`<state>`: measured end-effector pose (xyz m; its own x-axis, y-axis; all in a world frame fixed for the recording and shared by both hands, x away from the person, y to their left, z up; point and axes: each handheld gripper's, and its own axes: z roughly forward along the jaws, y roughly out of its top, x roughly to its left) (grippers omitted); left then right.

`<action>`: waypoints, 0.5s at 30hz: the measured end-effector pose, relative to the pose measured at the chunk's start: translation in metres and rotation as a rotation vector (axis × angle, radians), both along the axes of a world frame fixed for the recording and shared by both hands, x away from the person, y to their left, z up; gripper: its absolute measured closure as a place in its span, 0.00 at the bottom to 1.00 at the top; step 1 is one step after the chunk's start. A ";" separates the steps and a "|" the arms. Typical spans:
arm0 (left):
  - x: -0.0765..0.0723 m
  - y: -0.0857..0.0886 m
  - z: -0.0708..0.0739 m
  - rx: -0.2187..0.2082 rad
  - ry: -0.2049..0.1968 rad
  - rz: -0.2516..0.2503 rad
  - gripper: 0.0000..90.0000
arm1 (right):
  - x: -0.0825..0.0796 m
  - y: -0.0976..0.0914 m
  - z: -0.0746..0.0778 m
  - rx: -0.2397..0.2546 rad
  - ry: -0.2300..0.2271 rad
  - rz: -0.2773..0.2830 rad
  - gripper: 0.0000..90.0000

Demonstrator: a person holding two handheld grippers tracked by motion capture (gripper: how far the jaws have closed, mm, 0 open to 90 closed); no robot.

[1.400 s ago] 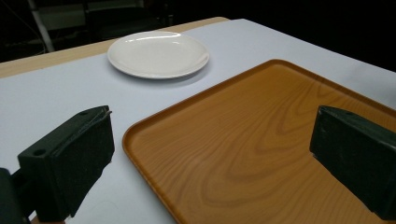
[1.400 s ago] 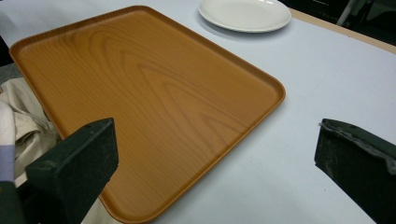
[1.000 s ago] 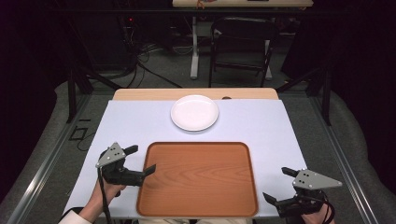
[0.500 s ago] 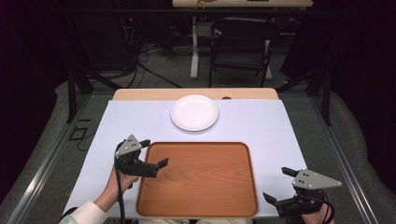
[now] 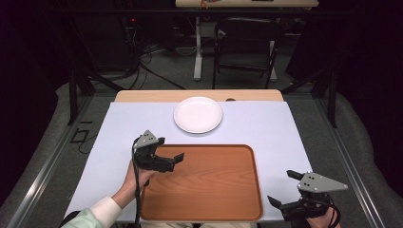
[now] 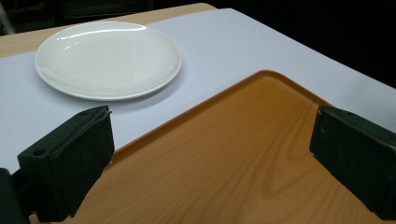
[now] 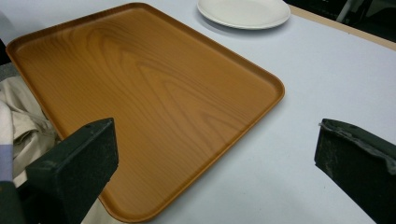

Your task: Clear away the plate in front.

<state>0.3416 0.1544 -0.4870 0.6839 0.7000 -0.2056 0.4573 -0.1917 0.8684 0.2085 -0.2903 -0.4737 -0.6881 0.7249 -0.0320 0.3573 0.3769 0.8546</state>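
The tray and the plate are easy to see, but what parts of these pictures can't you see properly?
- Tray: in the high view its near left corner is hidden behind the person's left hand; the left gripper view cuts it off at the bottom edge.
- Right gripper: the hand holding it is cut off by the high view's bottom edge.
- Plate: its far rim is cut off by the right gripper view's top edge.
- Small dark mark behind the plate: too small to name.

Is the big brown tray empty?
Yes, empty. The tray shows bare wood all over; the plate sits beside it on the table.
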 end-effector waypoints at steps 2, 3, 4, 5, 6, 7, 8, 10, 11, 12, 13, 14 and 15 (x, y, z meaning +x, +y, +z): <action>0.005 -0.003 0.000 -0.020 0.020 0.022 0.00 | 0.000 0.000 0.000 -0.002 0.000 0.000 0.00; 0.007 -0.005 0.000 -0.035 0.026 0.035 0.00 | 0.000 0.000 0.000 -0.002 0.000 0.000 0.00; 0.007 -0.005 0.000 -0.035 0.026 0.035 0.00 | 0.000 0.000 0.000 -0.002 0.000 0.000 0.00; 0.011 -0.008 0.001 -0.059 0.043 0.043 0.00 | 0.000 0.000 0.000 -0.001 0.001 0.000 0.00; 0.013 -0.010 0.001 -0.067 0.049 0.042 0.00 | 0.000 0.000 0.000 -0.002 0.002 -0.001 0.00; 0.013 -0.010 0.001 -0.067 0.049 0.042 0.00 | 0.000 0.000 0.000 -0.002 0.002 -0.001 0.00; 0.016 -0.014 0.002 -0.078 0.058 0.050 0.00 | 0.000 0.000 0.000 -0.003 0.003 -0.001 0.00; 0.021 -0.018 0.002 -0.098 0.075 0.056 0.00 | 0.000 0.000 0.000 -0.004 0.003 -0.001 0.00; 0.023 -0.020 0.002 -0.102 0.086 0.058 0.00 | 0.000 0.001 0.000 -0.005 0.003 -0.001 0.00; 0.025 -0.022 0.002 -0.107 0.098 0.066 0.00 | 0.001 0.000 0.000 -0.005 0.003 -0.001 0.00; 0.027 -0.025 0.001 -0.111 0.110 0.073 0.00 | 0.001 0.000 0.000 -0.005 0.003 -0.001 0.00; 0.029 -0.026 0.001 -0.109 0.114 0.079 0.00 | 0.001 0.000 0.000 -0.005 0.003 -0.001 0.00; 0.031 -0.028 0.000 -0.114 0.123 0.081 0.00 | 0.001 0.000 0.000 -0.004 0.003 0.000 0.00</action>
<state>0.3723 0.1261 -0.4870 0.5912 0.7192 -0.3650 0.5709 -0.0534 0.8193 0.2090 -0.2900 -0.4738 -0.6880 0.7250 -0.0330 0.3602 0.3806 0.8517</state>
